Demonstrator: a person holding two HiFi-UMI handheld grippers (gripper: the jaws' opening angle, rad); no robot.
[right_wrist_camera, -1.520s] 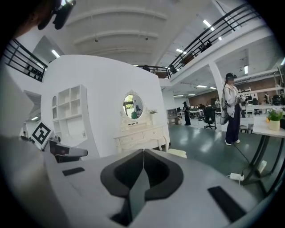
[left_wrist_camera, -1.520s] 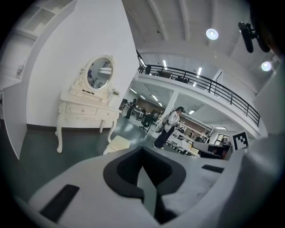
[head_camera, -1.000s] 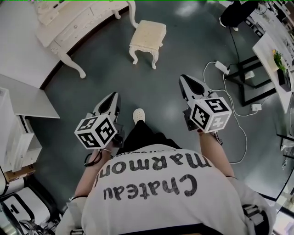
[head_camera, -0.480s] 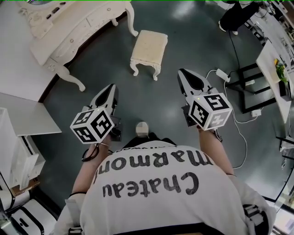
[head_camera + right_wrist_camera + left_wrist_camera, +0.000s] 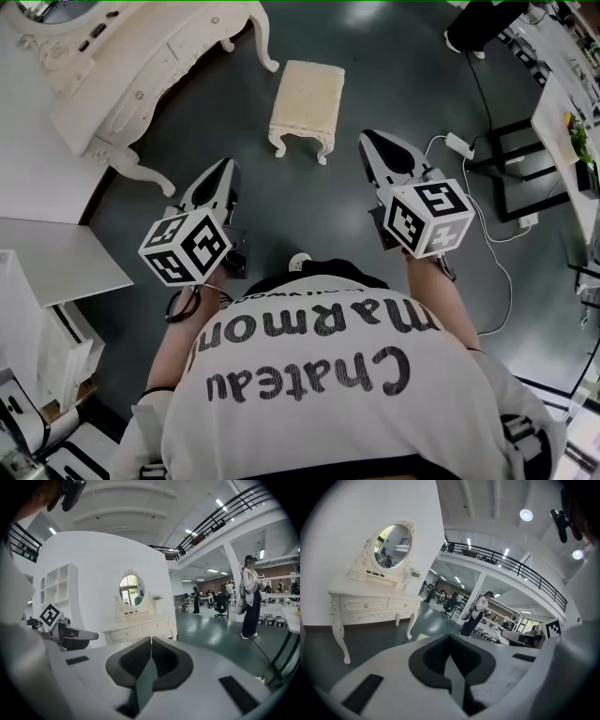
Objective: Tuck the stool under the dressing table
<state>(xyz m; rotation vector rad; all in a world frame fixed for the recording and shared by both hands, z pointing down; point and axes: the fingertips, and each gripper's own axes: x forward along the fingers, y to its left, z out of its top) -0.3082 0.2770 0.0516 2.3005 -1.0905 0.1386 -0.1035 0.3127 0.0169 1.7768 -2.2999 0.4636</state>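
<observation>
The cream stool (image 5: 307,105), with a cushioned top and carved legs, stands on the dark floor, out from the white dressing table (image 5: 122,66) at the head view's top left. My left gripper (image 5: 225,167) is shut and empty, held in the air short of the stool and to its left. My right gripper (image 5: 370,139) is shut and empty too, just right of the stool's near end and apart from it. The left gripper view shows its shut tips (image 5: 450,637) pointing past the dressing table (image 5: 370,604) and its oval mirror (image 5: 391,545). In the right gripper view the table (image 5: 138,627) stands beyond the shut tips (image 5: 151,640).
A power strip with a white cable (image 5: 457,143) lies on the floor to the right, beside a black-framed table (image 5: 511,169). A white shelf unit (image 5: 47,272) stands at the left. A person (image 5: 248,597) stands further off in the hall.
Both grippers have been carried forward toward the stool, which now lies nearer to them in the head view. The dressing table fills more of the top left. The jaws stayed shut.
</observation>
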